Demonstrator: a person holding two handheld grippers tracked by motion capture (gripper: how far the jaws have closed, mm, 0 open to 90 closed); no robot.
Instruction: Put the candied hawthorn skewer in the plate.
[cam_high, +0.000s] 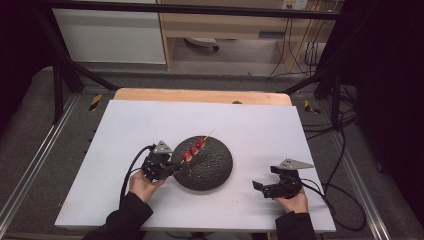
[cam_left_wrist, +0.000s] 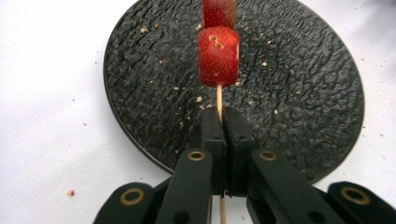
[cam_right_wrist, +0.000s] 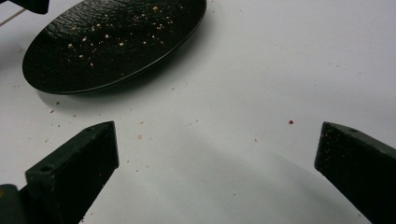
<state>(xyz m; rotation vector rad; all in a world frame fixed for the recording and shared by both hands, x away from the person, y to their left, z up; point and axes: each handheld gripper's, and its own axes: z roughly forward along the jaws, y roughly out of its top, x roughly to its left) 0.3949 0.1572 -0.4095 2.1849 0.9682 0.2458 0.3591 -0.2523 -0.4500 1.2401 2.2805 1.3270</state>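
Three red fruit pieces (cam_high: 193, 149) ride one thin wooden skewer (cam_high: 198, 145), held at a slant above a round black textured plate (cam_high: 215, 172) at the centre of a white table (cam_high: 150, 130). The left gripper (cam_high: 170, 169) has its jaws clamped together on the bare lower end of the stick, just below the nearest piece, as the left gripper view shows closely; the skewer's pointed tip pokes out past the plate's far edge. The right gripper (cam_high: 262, 187) rests on the table to the right of the plate, well apart from it, its jaws spread wide and holding nothing.

By the look of it, the step in hand is carrying or presenting the loaded skewer over the plate, either for setting down or for stripping the fruit. Laying it down would call for lowering the stick flat onto the plate before letting go; stripping would call for the free right gripper to come across and close on a piece while the left keeps its clamp.

Count: one skewer, three pieces of fruit, one plate, two grippers, and many small crumbs (cam_right_wrist: 93, 39) scattered on plate and table.
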